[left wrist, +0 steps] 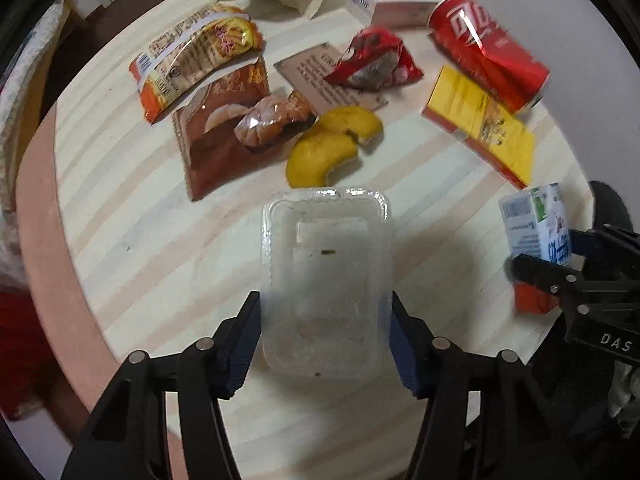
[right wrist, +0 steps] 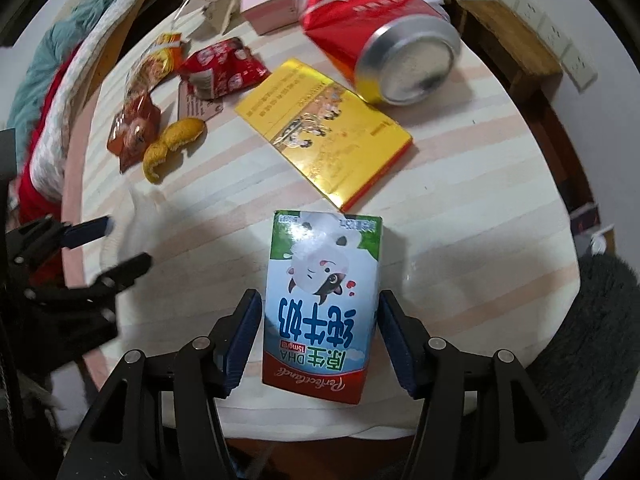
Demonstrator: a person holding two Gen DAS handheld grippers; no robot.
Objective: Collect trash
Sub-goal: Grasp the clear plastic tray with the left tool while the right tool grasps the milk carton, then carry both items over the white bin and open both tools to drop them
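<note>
The round striped table [left wrist: 160, 240] fills both my views, and most of the litter lies on its far half. Largest among it is the red soda can [right wrist: 368, 32] on its side, its silver end turned toward my right camera. Just in front of it lies the flat yellow box [right wrist: 324, 132], and a pink carton [left wrist: 394, 4] lies behind.

In my left gripper [left wrist: 325, 344] I hold a clear plastic tray [left wrist: 325, 280]; my blue pads press its two long sides, so its long axis runs straight out ahead of me. It holds nothing but a few dark crumbs.

My right gripper [right wrist: 320, 344] is clamped on a milk carton [right wrist: 322, 308], also lengthwise along my fingers, printed face up. I cannot tell whether it is full or drained.

Both hands are loaded, so I judge the coming move is to carry these two away to a bin; no bin shows in either view.

The smaller trash waits ahead of my left hand, which sits nearer to it: an orange snack bag [left wrist: 196, 60], a brown wrapper [left wrist: 224, 140], a crumpled red packet [left wrist: 374, 60], and two curls of yellow peel [left wrist: 332, 144], just beyond the tray's far rim.
</note>
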